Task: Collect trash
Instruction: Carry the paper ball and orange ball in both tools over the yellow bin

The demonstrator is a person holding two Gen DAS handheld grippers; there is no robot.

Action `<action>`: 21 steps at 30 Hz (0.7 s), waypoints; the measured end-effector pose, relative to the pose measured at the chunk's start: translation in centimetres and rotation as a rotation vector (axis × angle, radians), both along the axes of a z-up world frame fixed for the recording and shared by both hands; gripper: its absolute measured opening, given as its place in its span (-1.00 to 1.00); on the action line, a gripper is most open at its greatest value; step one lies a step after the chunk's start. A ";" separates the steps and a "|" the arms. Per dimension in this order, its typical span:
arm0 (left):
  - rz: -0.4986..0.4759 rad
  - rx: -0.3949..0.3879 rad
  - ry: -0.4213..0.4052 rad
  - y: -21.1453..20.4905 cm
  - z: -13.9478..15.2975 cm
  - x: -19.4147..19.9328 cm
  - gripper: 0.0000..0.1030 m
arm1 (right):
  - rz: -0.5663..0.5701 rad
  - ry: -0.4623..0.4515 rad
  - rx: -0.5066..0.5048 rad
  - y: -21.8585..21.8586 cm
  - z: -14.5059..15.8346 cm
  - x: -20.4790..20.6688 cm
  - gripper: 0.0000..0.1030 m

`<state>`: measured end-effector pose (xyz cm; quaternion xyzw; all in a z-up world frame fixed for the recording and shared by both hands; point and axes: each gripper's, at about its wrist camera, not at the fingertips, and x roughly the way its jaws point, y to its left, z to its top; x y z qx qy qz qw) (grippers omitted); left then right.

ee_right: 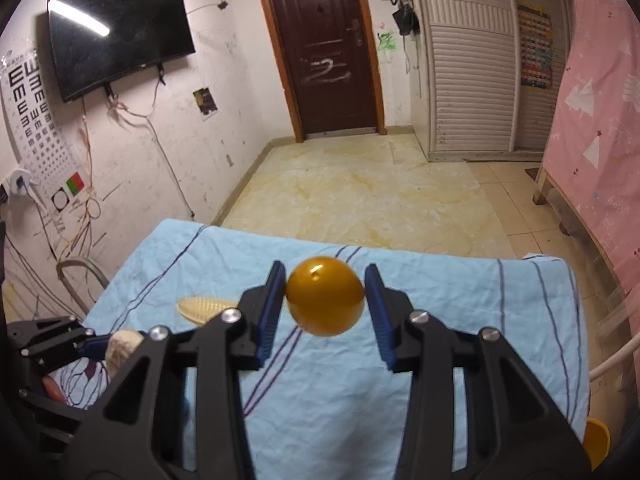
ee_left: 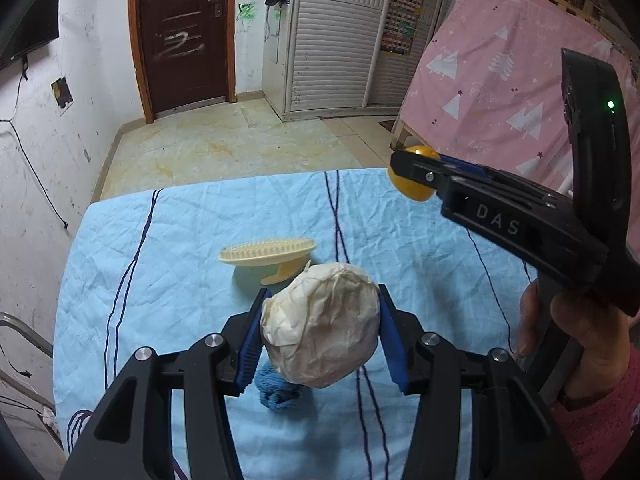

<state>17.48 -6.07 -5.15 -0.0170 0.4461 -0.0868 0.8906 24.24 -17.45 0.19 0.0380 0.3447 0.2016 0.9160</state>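
Observation:
My left gripper (ee_left: 322, 322) is shut on a crumpled ball of white paper (ee_left: 322, 324), held above the table with its blue striped cloth (ee_left: 192, 240). My right gripper (ee_right: 325, 296) is shut on a yellow ball (ee_right: 325, 295), its blue pads pressing both sides, above the table. In the left wrist view the right gripper (ee_left: 408, 170) shows at the upper right with the yellow ball (ee_left: 416, 190) at its tip, held by a hand (ee_left: 576, 332). In the right wrist view the left gripper (ee_right: 94, 346) sits at the lower left with the white paper (ee_right: 122, 350).
A cream plastic brush (ee_left: 268, 254) lies on the cloth past the paper ball, also seen as the brush (ee_right: 204, 308) in the right wrist view. A blue rolled cloth (ee_left: 276, 390) lies under the paper. A pink curtain (ee_left: 500, 80) hangs on the right. A yellow object (ee_right: 596, 442) shows at the table's right edge.

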 end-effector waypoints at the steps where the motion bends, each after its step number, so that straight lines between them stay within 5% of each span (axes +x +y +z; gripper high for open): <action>1: -0.007 0.007 -0.003 -0.6 0.2 -0.2 -0.16 | -0.009 -0.005 0.007 -0.6 0.1 -0.2 -0.25; 21: -0.205 0.101 -0.035 -13.8 1.4 -1.4 -0.16 | -0.257 -0.080 0.115 -16.6 0.9 -6.1 -0.24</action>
